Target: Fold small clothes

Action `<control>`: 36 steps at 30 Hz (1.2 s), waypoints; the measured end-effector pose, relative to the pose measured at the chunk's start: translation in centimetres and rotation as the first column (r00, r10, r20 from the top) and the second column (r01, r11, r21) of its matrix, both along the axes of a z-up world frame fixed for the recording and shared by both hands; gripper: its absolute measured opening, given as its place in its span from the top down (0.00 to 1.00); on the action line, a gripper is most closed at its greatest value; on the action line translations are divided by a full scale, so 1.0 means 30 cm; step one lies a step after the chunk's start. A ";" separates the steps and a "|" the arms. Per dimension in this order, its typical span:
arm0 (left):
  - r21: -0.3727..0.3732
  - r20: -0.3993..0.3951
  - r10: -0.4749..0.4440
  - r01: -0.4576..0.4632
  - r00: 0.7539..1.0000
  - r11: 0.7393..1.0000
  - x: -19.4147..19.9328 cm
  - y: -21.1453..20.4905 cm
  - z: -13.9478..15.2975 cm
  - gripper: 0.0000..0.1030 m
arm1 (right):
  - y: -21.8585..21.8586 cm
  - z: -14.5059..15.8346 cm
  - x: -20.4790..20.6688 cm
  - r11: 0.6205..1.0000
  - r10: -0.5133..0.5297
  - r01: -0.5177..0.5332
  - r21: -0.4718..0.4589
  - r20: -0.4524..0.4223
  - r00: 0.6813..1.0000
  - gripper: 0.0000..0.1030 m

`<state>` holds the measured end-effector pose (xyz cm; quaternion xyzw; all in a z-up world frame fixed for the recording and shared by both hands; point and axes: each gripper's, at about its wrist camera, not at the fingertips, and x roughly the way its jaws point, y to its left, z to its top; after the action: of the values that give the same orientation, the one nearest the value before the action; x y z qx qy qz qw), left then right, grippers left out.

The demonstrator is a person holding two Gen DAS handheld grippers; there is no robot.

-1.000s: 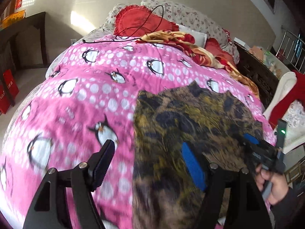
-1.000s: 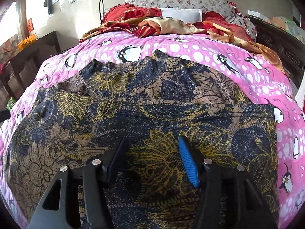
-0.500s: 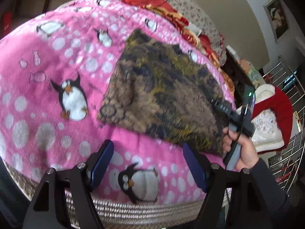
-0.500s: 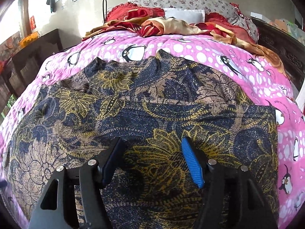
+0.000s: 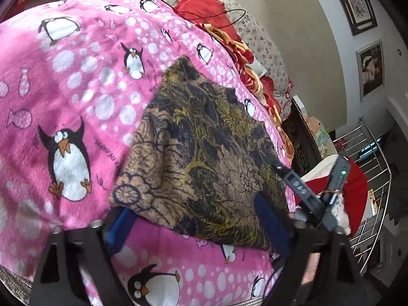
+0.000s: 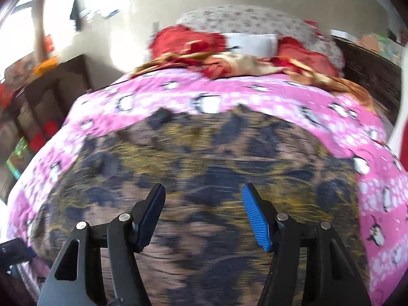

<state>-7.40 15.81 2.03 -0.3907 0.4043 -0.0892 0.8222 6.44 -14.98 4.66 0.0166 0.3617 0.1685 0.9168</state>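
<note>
Broadly, the bed (image 5: 76, 81) under its pink penguin blanket (image 5: 84, 102) carries everything, and the one landmark that matters is the patterned garment (image 5: 204, 153) spread flat on it, dark blue, tan and yellow. It lies near the foot edge of the bed, its long axis running along that near edge, with the pillows (image 6: 250, 21) and red bedding (image 6: 193, 40) well beyond its far side.

From the garment, the left hand-held gripper (image 5: 199, 219) sits at the near hem, close to the garment's left corner. Its jaws stand wide and are closing slightly, one finger tucked at that corner and the other further along the hem; the hem lies between them, and I cannot see the pads pressing on it.

The right hand-held gripper (image 6: 204, 214) hangs above the middle of the garment, jaws wide apart and holding nothing, the view blurred.

By my judgement the left one is nearer a usable edge, so the coming fold likely starts from that near-left corner, carried across the long axis.
</note>
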 end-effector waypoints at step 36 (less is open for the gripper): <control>0.609 0.317 -0.270 0.023 0.909 0.793 0.037 -0.439 0.240 0.88 | 0.417 0.194 0.403 0.886 0.463 -0.400 0.235 -0.394 0.794 0.29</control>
<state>-6.29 2.65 9.24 -0.0555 0.2702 -0.0988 0.9561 18.53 -2.48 10.49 0.0349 0.5402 0.3900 0.7448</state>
